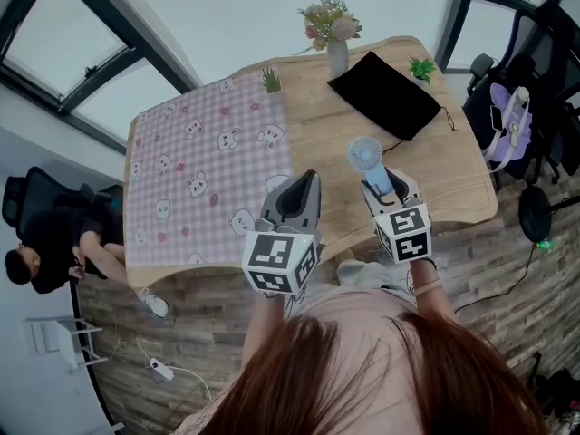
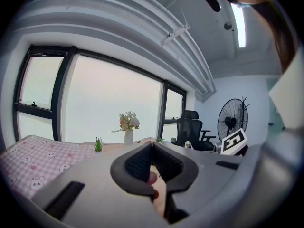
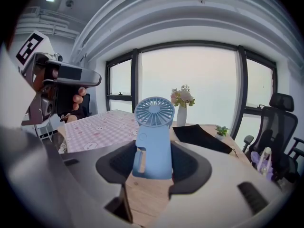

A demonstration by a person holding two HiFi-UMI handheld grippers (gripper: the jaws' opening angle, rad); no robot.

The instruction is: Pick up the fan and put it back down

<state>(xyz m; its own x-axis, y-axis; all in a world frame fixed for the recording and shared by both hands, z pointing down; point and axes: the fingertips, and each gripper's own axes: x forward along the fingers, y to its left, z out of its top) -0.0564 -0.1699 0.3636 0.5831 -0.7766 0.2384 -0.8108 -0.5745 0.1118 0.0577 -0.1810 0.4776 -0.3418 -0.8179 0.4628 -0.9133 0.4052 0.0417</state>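
Right tool (image 1: pixel 379 181) (image 3: pixel 153 163) is clamped on the blue handheld fan (image 1: pixel 366 157) (image 3: pixel 154 127). Its jaws press the fan's handle from both sides. The fan stands upright with its round grille above the jaws, facing the camera in the right gripper view. It is over the near right part of the wooden tabletop (image 1: pixel 435 166), and its base looks clear of the wood (contact is hard to judge from above).

Left tool (image 1: pixel 304 181) (image 2: pixel 152 148) is closed with its jaw tips together and nothing between them. It is just beside the right tool, over the near edge of the tabletop.

A pink checked cloth (image 1: pixel 199 161) with bunny prints covers the left half. At the far side are a vase of flowers (image 1: pixel 336 53), a black pouch (image 1: pixel 385 93) and two small green plants (image 1: pixel 271 81) (image 1: pixel 421 68). A person (image 1: pixel 41 243) sits off the left end.
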